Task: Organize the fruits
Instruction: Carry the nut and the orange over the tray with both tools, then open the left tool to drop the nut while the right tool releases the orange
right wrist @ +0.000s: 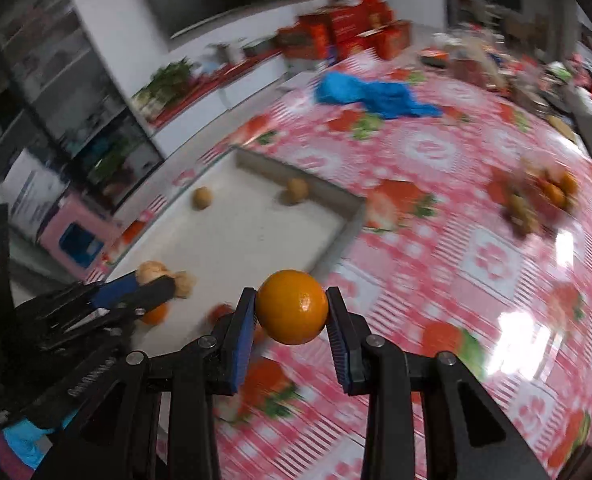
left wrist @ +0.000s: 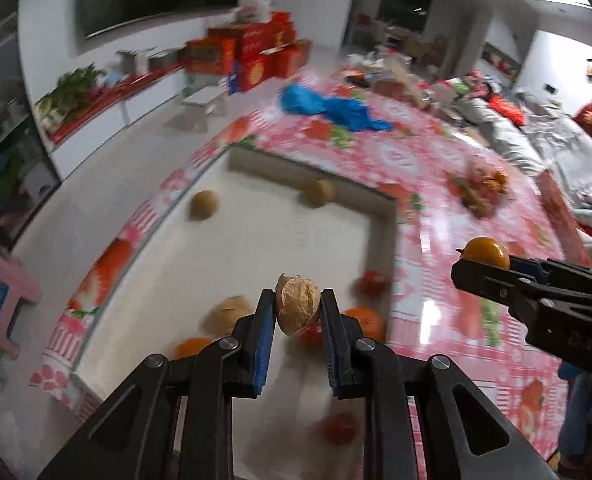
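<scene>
**Both tools loaded, nothing dropped yet**

A walnut (left wrist: 298,304) is pinched between the fingers of the left tool (left wrist: 298,312), held up over the near end of the white tray (left wrist: 255,240). It's gripped across its middle, presumably so the rough shell can't roll out. An orange (right wrist: 291,306) is clamped the same way in the right tool (right wrist: 291,312), which hangs above the pink worktop (right wrist: 436,240) just past the tray's right edge.

In the tray, two brownish round fruits (left wrist: 203,204) are parked near the far edge, one by the far left, one (left wrist: 318,192) tucked against the far wall. Another walnut (left wrist: 227,312), a couple of oranges (left wrist: 366,320) and some small red fruits (left wrist: 372,282) are bunched at the near end, so some sorting by kind looks intended, though it's far from done.

A mixed pile (right wrist: 536,196) is left out toward the right side of the worktop, well apart from the tray. A blue cloth (left wrist: 328,108) is lying near the far edge.

Everything's blurry, so the small red ones can't be named for sure.
</scene>
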Available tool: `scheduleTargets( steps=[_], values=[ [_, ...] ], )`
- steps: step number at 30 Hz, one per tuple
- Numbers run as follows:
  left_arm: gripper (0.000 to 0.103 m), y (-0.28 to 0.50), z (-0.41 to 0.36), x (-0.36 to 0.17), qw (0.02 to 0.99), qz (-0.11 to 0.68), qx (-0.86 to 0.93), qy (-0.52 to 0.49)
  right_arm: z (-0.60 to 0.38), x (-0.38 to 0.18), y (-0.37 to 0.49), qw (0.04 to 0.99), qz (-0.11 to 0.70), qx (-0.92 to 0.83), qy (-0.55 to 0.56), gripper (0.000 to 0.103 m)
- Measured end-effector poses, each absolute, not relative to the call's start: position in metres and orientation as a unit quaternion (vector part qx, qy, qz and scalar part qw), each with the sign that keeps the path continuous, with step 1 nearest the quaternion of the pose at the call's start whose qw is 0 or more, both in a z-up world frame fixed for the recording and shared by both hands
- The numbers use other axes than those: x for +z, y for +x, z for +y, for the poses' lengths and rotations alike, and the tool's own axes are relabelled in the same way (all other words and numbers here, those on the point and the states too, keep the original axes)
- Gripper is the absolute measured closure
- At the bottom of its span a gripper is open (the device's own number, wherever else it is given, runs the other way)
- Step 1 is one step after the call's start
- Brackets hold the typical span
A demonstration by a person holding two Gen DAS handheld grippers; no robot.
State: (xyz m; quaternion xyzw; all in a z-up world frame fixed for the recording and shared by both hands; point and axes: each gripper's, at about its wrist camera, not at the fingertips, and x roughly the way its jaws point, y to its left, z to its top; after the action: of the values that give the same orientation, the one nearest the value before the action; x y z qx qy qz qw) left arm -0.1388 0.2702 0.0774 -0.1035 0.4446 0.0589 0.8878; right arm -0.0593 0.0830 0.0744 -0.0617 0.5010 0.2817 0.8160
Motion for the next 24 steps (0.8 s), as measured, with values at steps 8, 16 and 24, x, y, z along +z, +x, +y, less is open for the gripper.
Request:
scheduleTargets(
  steps=[8,16,24],
  values=[
    [0.079,-0.136,0.294,0.049,0.869,0.473,0.104,-0.101,0.131,0.041,-0.05,0.784,0.539,0.294,-0.093,0.066],
    [0.054,-0.135,0.29,0.035,0.857,0.496,0.106,-0.089,0.13,0.037,-0.045,0.783,0.545,0.284,-0.095,0.038],
    [0.012,-0.141,0.284,0.048,0.87,0.474,0.11,-0.081,0.124,0.042,-0.045,0.784,0.547,0.28,-0.088,0.024]
  ],
)
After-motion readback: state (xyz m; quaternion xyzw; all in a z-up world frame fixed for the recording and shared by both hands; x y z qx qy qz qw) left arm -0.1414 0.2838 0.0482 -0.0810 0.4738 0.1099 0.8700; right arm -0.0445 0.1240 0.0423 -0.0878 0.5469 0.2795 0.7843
